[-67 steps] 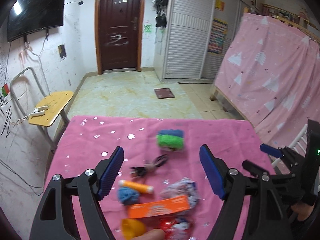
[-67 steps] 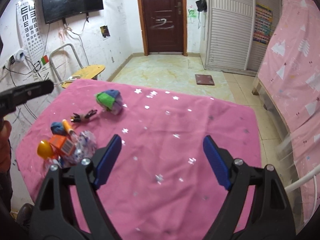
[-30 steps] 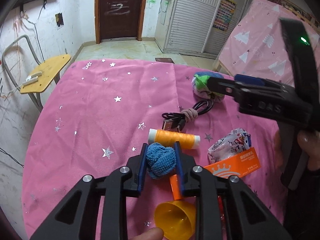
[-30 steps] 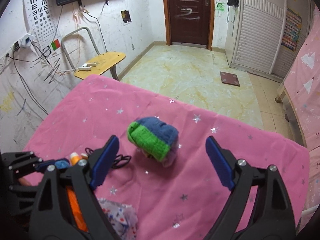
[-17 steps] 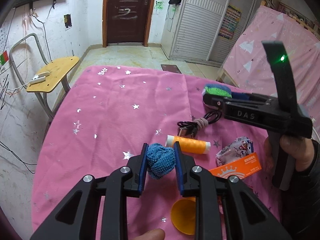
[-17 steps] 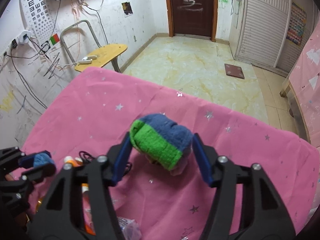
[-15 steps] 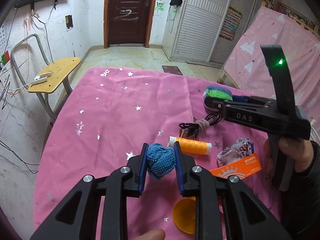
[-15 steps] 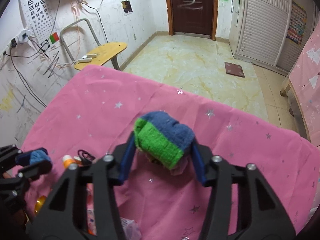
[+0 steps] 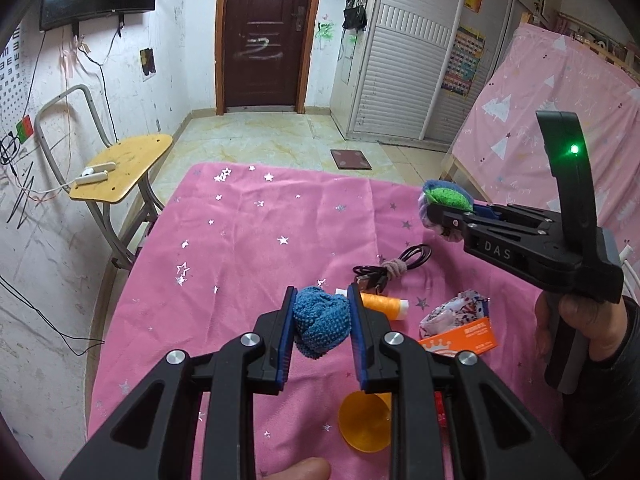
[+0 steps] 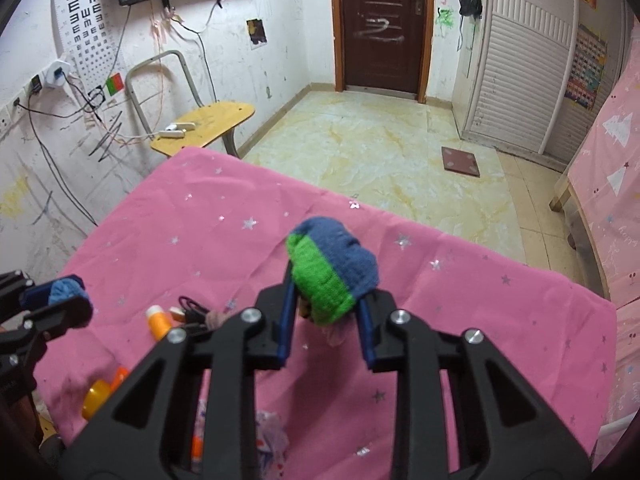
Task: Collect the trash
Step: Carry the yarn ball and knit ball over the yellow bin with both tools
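Blue knitted ball (image 9: 321, 321), nubbly and round, clamped between the left gripper (image 9: 321, 330) pads, lifted above the pink star-spangled cloth (image 9: 248, 248) on the worktop. Green-and-blue knitted bundle (image 10: 333, 276), soft and domed, pinched in the right gripper (image 10: 326, 328), also clear of the cloth. Near the blue ball: smooth orange thread spool (image 9: 382, 304), coiled black cable (image 9: 394, 266), crumpled printed wrapper (image 9: 454, 312), glossy orange carton (image 9: 466, 336), yellow plastic funnel (image 9: 364, 420).
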The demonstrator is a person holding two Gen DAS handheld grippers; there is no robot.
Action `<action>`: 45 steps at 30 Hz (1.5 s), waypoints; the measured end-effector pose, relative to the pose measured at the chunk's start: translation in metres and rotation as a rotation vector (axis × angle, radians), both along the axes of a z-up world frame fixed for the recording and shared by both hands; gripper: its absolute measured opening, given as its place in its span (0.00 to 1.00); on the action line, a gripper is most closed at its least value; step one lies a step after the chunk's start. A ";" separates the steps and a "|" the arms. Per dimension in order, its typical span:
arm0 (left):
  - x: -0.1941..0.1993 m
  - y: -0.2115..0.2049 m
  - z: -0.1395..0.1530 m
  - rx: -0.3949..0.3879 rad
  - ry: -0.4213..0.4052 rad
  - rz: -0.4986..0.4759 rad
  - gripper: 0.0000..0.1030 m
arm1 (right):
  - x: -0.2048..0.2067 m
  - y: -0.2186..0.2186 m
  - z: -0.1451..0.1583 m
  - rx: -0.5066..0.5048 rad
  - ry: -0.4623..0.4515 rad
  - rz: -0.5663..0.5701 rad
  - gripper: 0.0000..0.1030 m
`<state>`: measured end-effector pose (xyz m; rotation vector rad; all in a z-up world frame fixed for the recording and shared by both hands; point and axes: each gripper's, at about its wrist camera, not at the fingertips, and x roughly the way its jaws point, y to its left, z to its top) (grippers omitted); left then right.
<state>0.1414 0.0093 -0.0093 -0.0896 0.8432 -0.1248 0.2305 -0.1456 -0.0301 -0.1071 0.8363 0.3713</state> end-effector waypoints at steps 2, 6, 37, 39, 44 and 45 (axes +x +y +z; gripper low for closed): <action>-0.002 -0.003 0.004 0.004 -0.008 0.000 0.17 | -0.004 -0.005 0.003 0.004 -0.008 -0.008 0.24; -0.009 -0.009 0.012 0.013 -0.025 -0.006 0.17 | -0.013 -0.018 0.011 0.018 -0.028 -0.027 0.24; -0.065 -0.208 0.052 0.067 -0.121 -0.298 0.17 | -0.155 -0.252 0.035 0.133 -0.164 -0.388 0.24; -0.069 -0.227 0.051 0.069 -0.117 -0.326 0.17 | -0.164 -0.265 0.033 0.138 -0.165 -0.409 0.24; -0.075 -0.264 0.044 0.087 -0.098 -0.376 0.17 | -0.185 -0.299 0.029 0.159 -0.174 -0.466 0.24; -0.076 -0.273 0.043 0.092 -0.095 -0.386 0.17 | -0.188 -0.303 0.028 0.162 -0.175 -0.474 0.24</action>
